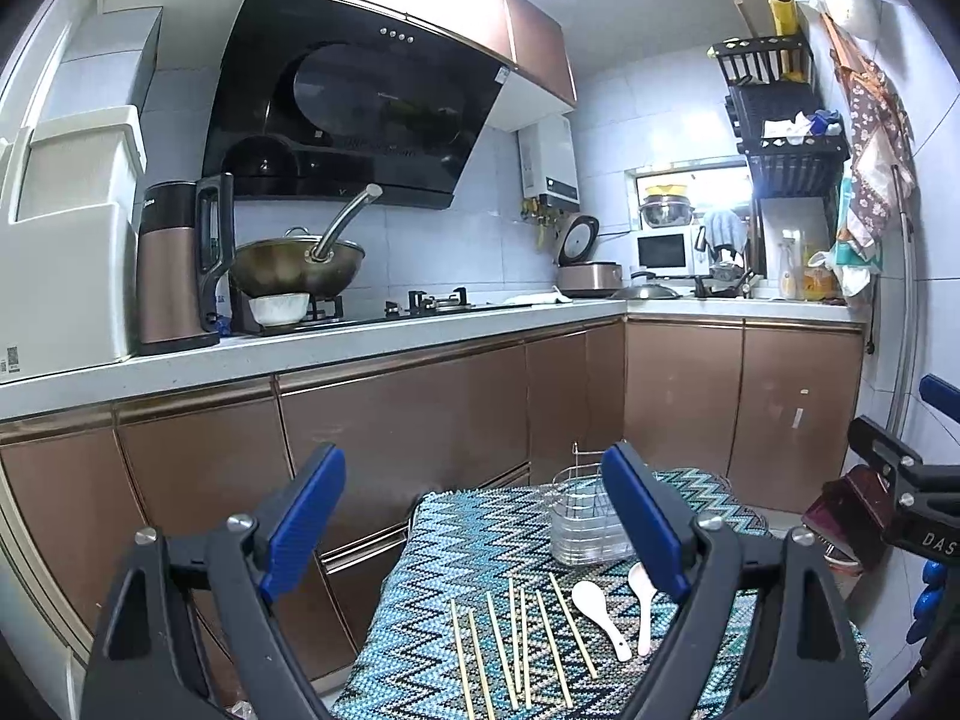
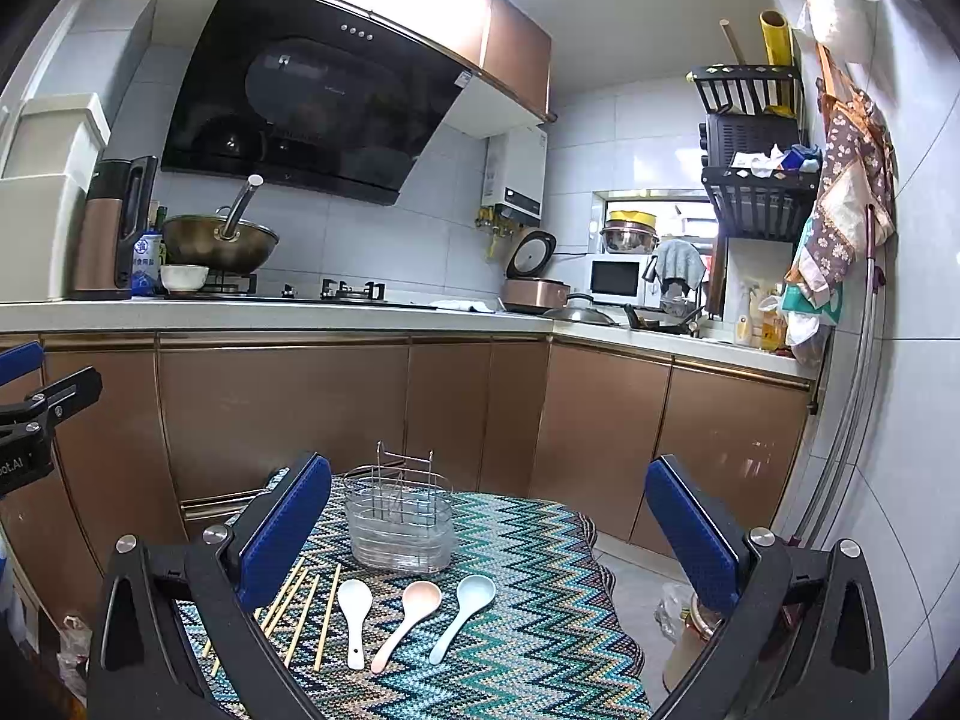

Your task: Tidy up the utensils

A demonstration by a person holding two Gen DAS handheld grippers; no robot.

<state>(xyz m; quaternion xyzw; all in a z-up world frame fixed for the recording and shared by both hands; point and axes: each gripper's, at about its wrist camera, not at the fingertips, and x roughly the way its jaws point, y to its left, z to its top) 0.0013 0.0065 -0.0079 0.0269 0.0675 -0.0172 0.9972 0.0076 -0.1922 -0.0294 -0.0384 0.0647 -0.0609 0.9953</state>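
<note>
The utensil holder (image 2: 399,519) is standing empty at the far end of the zigzag cloth (image 2: 540,630). Nothing is sorted yet: chopsticks (image 1: 516,642) are lying loose nearest you, with the white spoon (image 2: 353,618), pink spoon (image 2: 408,621) and blue spoon (image 2: 465,615) beside them. You are holding the left gripper (image 1: 474,528) and right gripper (image 2: 489,531) spread wide, gripping nothing. All the work is waiting.
</note>
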